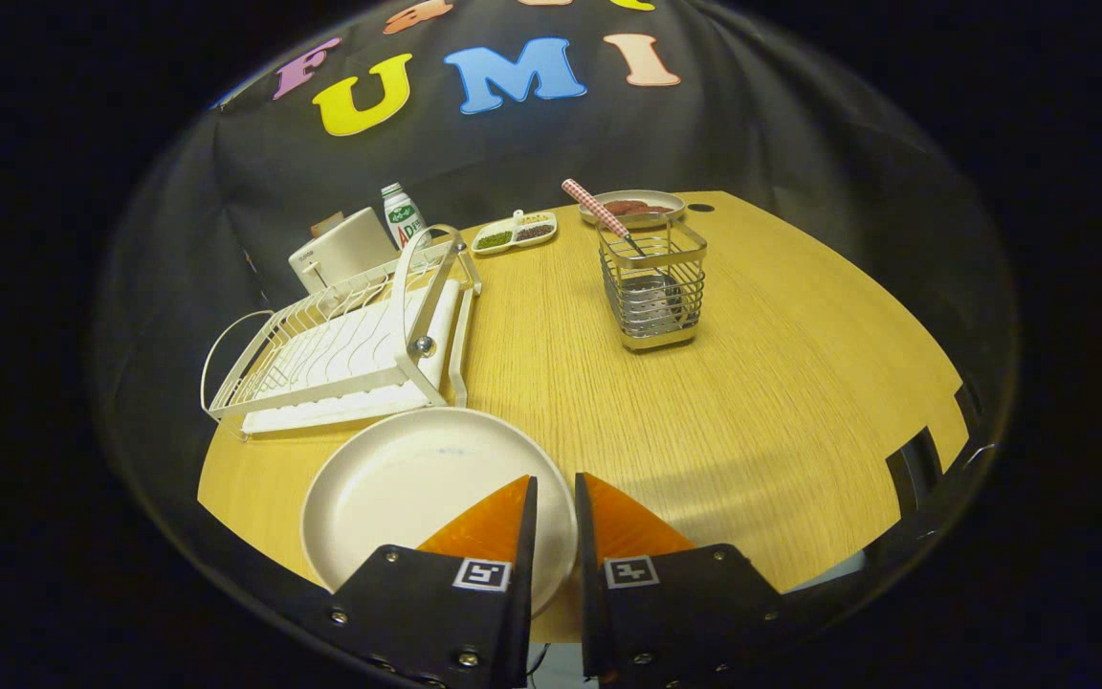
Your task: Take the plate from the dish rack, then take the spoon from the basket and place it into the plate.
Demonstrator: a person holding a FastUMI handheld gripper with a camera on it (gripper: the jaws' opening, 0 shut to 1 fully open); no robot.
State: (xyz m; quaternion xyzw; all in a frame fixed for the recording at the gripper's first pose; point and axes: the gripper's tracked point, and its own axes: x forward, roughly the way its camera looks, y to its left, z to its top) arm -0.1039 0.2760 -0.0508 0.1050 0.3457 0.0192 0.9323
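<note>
Claw (556,493): fingers nearly together with a narrow gap; the right rim of the plate runs into that gap, but whether both fingers press on it cannot be told.

Plate (407,488): white, round, lying on the table (752,402), just ahead of the claw at 11 o'clock, its right edge under the left finger.

Dish rack (341,344): white wire, touching or just beyond the plate at 11 o'clock.

Basket (654,287): metal wire, well beyond the fingers at 1 o'clock, apart from the rack.

Spoon (608,218): checked handle, standing tilted in the basket, bowl down.

Far table edge, 12 o'clock: toaster (341,251), bottle (403,216), divided dish (514,233), small plate of food (635,207).
</note>
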